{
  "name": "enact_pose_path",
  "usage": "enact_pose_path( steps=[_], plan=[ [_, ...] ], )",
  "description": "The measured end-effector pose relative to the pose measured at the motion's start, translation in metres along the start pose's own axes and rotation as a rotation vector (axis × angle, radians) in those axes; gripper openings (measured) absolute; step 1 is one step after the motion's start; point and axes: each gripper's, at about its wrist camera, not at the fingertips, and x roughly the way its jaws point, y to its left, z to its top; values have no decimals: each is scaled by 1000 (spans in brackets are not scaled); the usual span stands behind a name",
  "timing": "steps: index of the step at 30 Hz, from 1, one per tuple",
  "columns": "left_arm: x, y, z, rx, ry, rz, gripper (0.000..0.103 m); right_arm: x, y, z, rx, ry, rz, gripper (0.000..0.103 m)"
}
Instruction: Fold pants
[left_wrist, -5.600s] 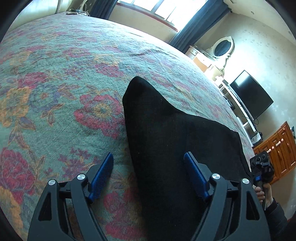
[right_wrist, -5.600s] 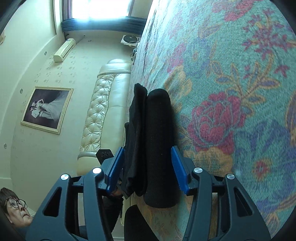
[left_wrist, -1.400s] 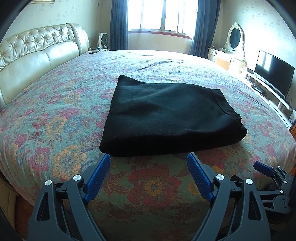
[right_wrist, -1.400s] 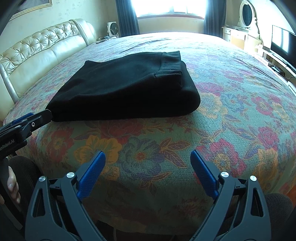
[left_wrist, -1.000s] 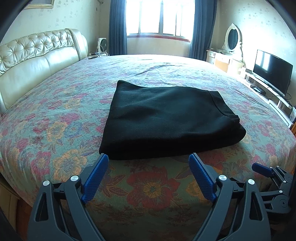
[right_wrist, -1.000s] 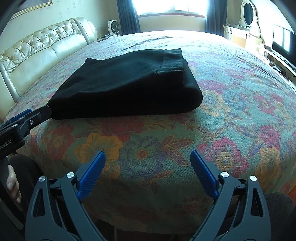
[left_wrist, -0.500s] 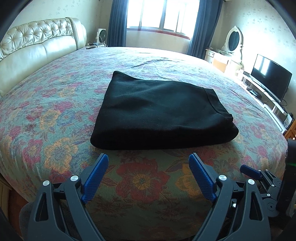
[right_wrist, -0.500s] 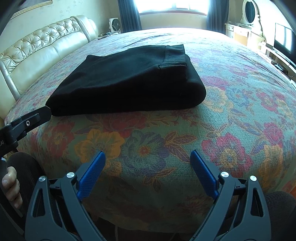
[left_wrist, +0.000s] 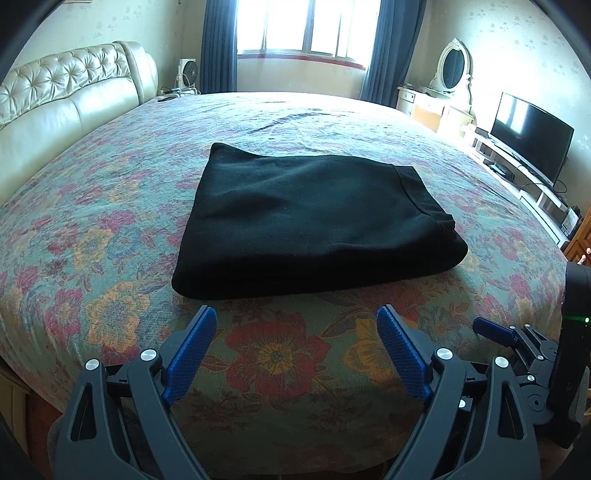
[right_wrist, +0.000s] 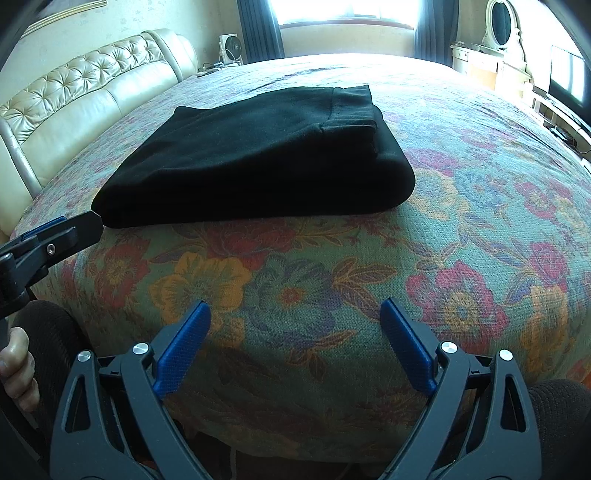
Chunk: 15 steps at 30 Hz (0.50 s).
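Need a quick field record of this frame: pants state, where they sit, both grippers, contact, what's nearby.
pants: black pants folded into a flat rectangular stack, waistband toward the right
surface: floral bedspread, pants lying on it
left gripper: left gripper open, holding nothing, short of the near pants edge
right gripper: right gripper open, holding nothing, over bare bedspread
contact: neither gripper touches the pants
surroundings: tufted headboard on the left, TV on the right, window at the far wall
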Motion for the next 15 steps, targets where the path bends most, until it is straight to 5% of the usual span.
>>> enact_pose_path(
  steps=[15],
  plan=[
    [-1,-1,-1,-22,2,3,87,1,2,0,-6,2,-1,94]
  ],
)
